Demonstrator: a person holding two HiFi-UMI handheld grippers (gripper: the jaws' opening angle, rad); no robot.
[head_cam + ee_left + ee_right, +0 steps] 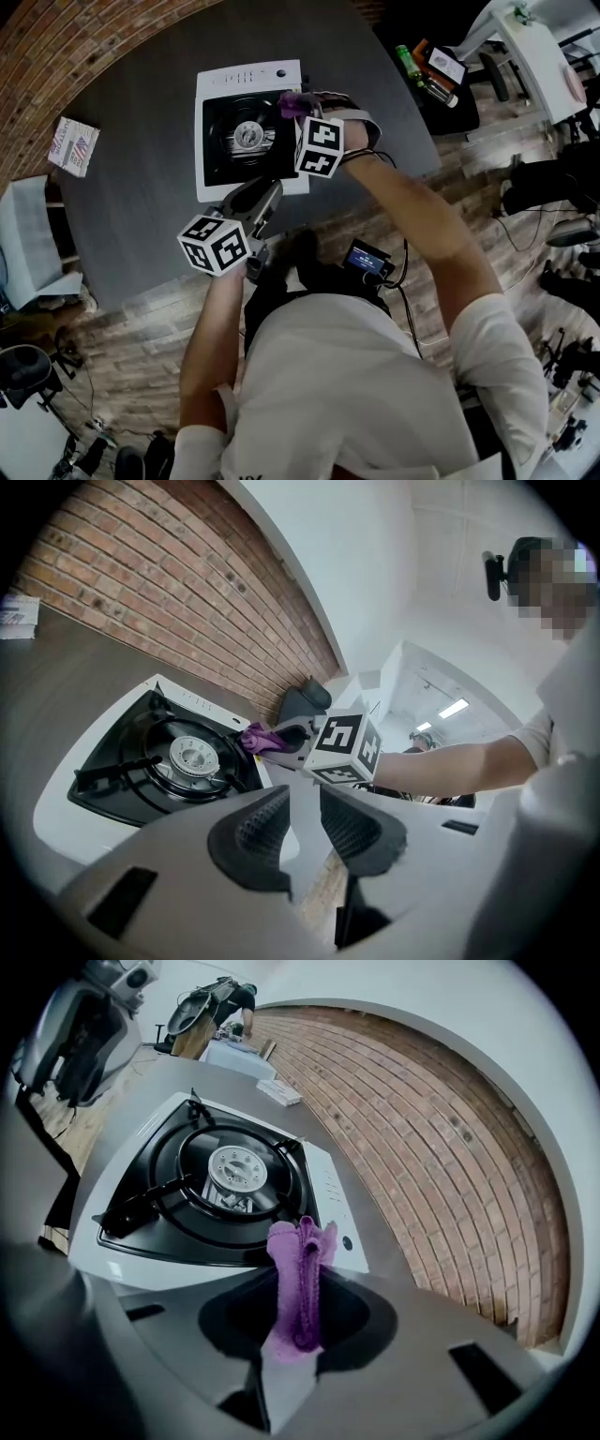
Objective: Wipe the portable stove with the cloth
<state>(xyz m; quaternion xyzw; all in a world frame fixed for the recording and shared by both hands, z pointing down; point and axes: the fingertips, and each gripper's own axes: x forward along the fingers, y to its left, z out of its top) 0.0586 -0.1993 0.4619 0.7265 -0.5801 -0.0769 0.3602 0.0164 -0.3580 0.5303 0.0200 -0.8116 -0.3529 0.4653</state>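
The dark round table [141, 216] carries the portable stove [246, 77] near its edge on the person's side. Bare tabletop lies open to the left of the stove and beyond it. Past the near edge is wood floor.

The stove's black recess holds the round burner [250, 136] and its pan supports.

The left gripper [302, 803] hovers over the stove's near right corner. Its jaws stand a narrow gap apart with nothing between them.

The right gripper [298, 1309] is over the stove's right side. Its jaws are clamped on the purple cloth [300, 1269], which sticks out past the tips in a folded bunch. The cloth is at the right rim of the recess; contact with the stove cannot be confirmed.

Only the head view shows the small printed packet [73, 145] alone by the table's left edge. Only the gripper views show the brick wall [450, 1147] behind the table.
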